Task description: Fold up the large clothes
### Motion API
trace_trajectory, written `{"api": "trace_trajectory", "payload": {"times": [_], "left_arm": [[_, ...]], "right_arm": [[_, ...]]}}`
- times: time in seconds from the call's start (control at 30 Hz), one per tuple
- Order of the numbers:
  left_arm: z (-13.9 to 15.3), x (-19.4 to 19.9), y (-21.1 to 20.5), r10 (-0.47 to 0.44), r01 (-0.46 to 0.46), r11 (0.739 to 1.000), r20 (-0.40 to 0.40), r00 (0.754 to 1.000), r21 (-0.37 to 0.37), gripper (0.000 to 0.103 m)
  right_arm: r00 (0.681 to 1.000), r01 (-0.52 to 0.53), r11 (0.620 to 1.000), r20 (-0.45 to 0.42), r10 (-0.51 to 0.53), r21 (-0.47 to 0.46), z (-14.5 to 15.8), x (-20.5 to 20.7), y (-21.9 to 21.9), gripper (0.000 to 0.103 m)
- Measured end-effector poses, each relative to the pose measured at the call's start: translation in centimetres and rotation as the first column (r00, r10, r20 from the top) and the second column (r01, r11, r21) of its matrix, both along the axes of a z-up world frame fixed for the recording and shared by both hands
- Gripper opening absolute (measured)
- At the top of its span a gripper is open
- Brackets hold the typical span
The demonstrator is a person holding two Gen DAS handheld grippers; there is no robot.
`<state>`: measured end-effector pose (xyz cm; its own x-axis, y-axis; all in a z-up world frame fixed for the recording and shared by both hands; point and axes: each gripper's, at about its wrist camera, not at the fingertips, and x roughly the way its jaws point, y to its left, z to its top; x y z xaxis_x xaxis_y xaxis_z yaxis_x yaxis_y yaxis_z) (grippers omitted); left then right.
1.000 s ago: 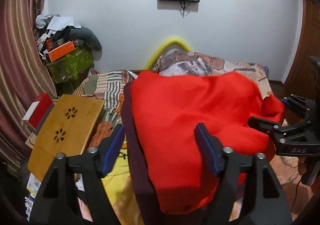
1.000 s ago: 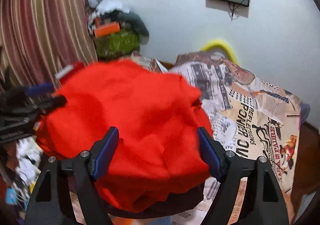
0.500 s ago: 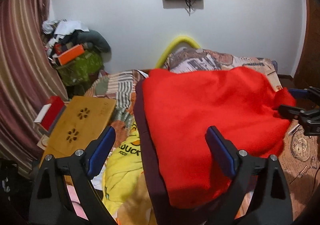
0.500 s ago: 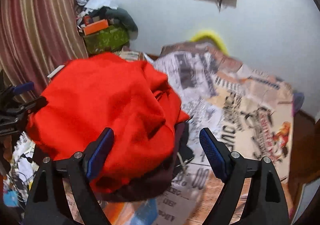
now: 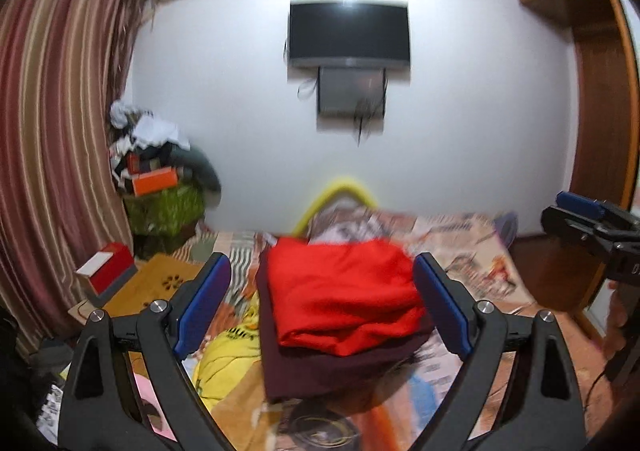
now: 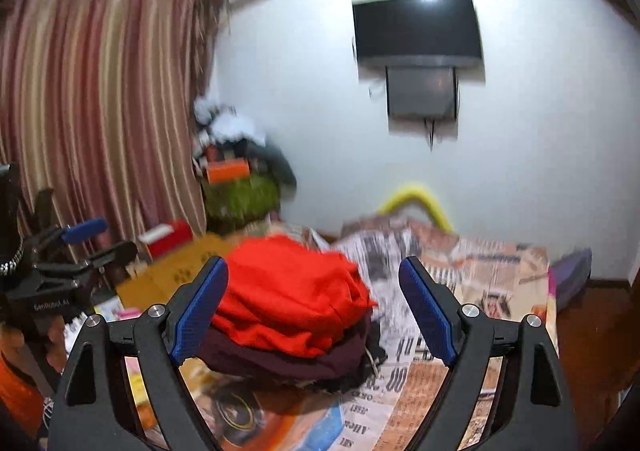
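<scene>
A folded red garment [image 5: 344,291] lies on top of a folded dark maroon garment [image 5: 332,367] on the bed; both also show in the right wrist view, the red one [image 6: 288,299] above the maroon one [image 6: 280,361]. My left gripper [image 5: 320,303] is open and empty, raised back from the pile. My right gripper [image 6: 312,311] is open and empty, also back from the pile. The right gripper shows at the right edge of the left wrist view [image 5: 592,223], and the left gripper at the left of the right wrist view [image 6: 76,247].
A yellow printed garment [image 5: 228,347] lies left of the pile. A wooden lap table [image 5: 148,287] and red box [image 5: 108,267] sit at the left. The bed has a newspaper-print sheet [image 6: 472,291]. A clutter heap [image 5: 160,171], striped curtain [image 5: 60,131] and wall TV [image 5: 348,35] stand behind.
Both grippers have pulled up and back from the red garment, which now lies folded and smaller in view on the maroon one. The cameras tilt up toward the wall.
</scene>
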<state>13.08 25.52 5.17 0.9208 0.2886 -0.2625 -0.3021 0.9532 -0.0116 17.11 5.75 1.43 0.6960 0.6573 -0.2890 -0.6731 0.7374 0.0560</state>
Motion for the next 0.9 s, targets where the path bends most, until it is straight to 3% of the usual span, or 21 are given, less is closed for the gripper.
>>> {"api": "trace_trajectory", "payload": {"times": [0.2, 0.33, 0.53, 0.73, 0.9], "left_arm": [[2.1, -7.0, -4.1, 0.014, -0.019, 0.999, 0.168, 0.986, 0.027, 0.093], [1.6, -10.1, -6.6, 0.034, -0.043, 0.998, 0.212, 0.977, 0.037, 0.093], [0.2, -12.3, -8.5, 0.059, -0.064, 0.998, 0.213, 0.975, 0.013, 0.093], [-0.8, -12.8, -9.0, 0.083, -0.085, 0.996, 0.201, 0.976, -0.002, 0.096], [-1.2, -12.6, -9.2, 0.092, -0.095, 0.995, 0.186, 0.978, 0.009, 0.096]], "right_arm": [[0.997, -0.021, 0.993, 0.081, 0.012, 0.113, 1.9, -6.3, -2.5, 0.086], [0.995, -0.023, 0.990, 0.100, 0.009, 0.136, 1.7, -9.1, -3.2, 0.086], [0.992, 0.014, 0.994, 0.124, -0.027, 0.107, 0.7, -11.0, -3.4, 0.086], [0.994, 0.067, 0.993, 0.084, -0.075, 0.098, 0.1, -10.5, -3.4, 0.101], [0.995, 0.083, 0.991, 0.051, -0.089, 0.103, -0.4, -10.4, -4.0, 0.102]]}}
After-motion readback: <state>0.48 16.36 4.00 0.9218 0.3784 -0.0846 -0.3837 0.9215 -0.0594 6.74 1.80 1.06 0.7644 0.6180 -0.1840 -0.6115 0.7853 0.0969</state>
